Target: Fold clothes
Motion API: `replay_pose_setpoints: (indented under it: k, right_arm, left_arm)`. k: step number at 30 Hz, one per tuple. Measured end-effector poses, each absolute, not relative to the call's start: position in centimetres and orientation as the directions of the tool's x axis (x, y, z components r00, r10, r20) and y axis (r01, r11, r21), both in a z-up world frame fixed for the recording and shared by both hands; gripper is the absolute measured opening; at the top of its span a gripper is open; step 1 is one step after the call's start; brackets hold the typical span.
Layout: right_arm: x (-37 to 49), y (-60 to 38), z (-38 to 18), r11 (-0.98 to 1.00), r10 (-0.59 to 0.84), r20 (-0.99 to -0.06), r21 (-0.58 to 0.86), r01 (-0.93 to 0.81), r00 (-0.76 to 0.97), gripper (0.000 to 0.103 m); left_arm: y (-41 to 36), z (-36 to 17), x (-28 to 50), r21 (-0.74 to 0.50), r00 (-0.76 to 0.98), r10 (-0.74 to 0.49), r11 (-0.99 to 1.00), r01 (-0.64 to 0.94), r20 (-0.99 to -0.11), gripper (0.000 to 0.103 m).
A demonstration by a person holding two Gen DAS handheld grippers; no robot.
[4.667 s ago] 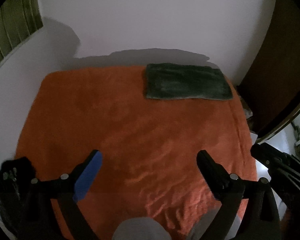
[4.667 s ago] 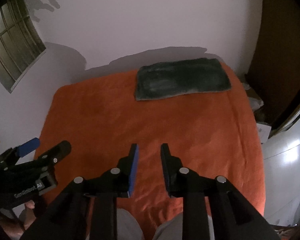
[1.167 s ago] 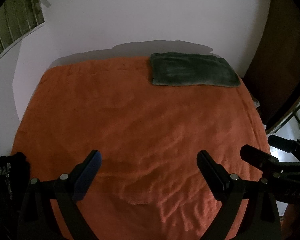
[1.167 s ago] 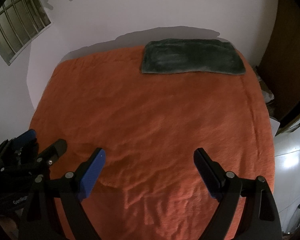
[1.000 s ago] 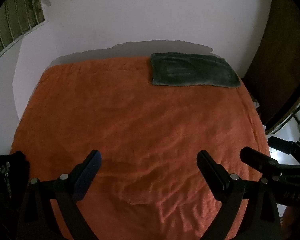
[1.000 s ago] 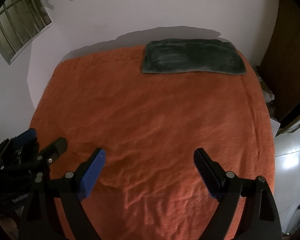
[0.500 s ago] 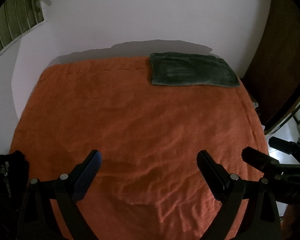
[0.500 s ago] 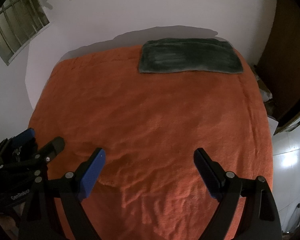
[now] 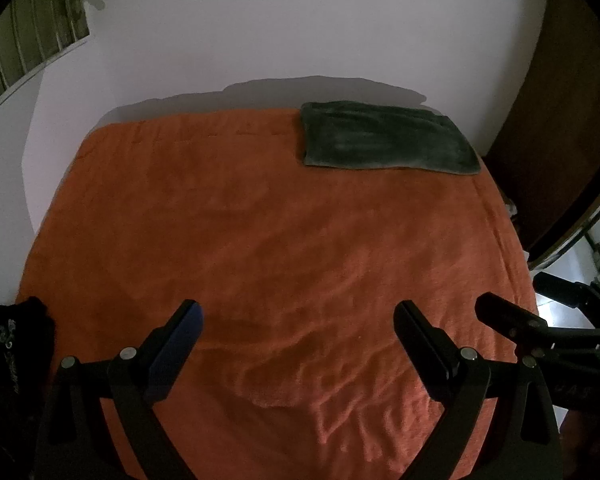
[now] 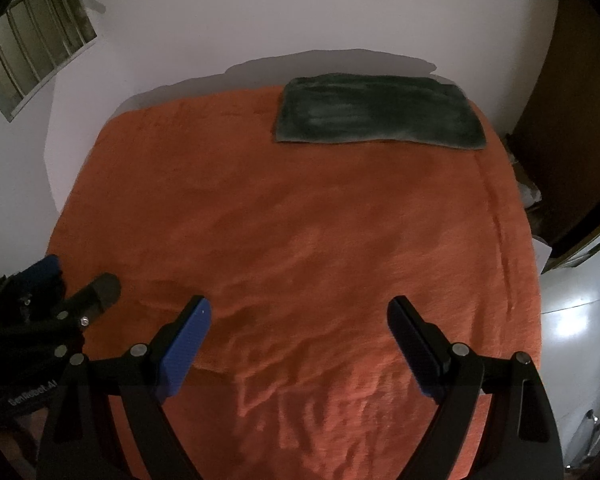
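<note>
Both tongs wide over an orange-covered bed

A white wall [image 9: 300, 20] fills the far side of the dim room, with a barred window [image 10: 32, 60] high at its left and a dark wooden door [image 9: 560, 120] at its right. Below the wall lies the bed, spread edge to edge with a rumpled orange blanket [image 9: 260, 220]; its near part shows fine creases and ripples. At the far right corner of the bed, close to the wall, a dark green cloth [image 9: 384, 140] lies flat as a neat folded rectangle, its long side running along the head of the bed. It is well apart from both tongs.

The left tongs [image 9: 296, 344] hang above the near edge of the blanket, pointed steeply down, their jaws spread wide with only blanket showing between them. The right tongs [image 10: 298, 340] hang just beside them at the same edge, equally wide and gripping nothing. Each shows at the edge of the other's view.

A small dark bundle [image 9: 8, 340], with pale print on it, sits at the near left corner by the bed; what it is cannot be told in the poor light.
</note>
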State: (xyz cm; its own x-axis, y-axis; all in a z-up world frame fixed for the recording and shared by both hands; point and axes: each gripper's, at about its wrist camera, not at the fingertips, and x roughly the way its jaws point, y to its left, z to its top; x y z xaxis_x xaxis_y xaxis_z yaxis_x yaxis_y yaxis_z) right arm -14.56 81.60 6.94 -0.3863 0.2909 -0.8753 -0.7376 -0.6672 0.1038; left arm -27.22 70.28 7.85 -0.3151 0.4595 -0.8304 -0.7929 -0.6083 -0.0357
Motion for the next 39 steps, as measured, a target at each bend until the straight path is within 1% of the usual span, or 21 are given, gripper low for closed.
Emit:
replay_pose_setpoints:
  k: [13, 31, 39]
  right_arm:
    - [-14.49, 81.57, 6.63, -0.66, 0.29, -0.876, 0.109, -0.743, -0.386, 0.089]
    - [-14.6, 81.07, 6.52, -0.662, 0.291, -0.875, 0.107, -0.742, -0.386, 0.089]
    - [-14.79, 81.1, 6.5, -0.663, 0.289, -0.875, 0.109, -0.74, -0.388, 0.089]
  left_arm:
    - [70.59, 7.27, -27.02, -0.008, -0.33, 0.444, -0.607, -0.795, -0.833, 0.097]
    - [70.25, 7.2, -27.66, -0.018, -0.334, 0.45, -0.617, -0.787, -0.828, 0.097]
    - [70.22, 6.87, -27.37, 0.012, -0.359, 0.443, -0.616, -0.787, -0.822, 0.097]
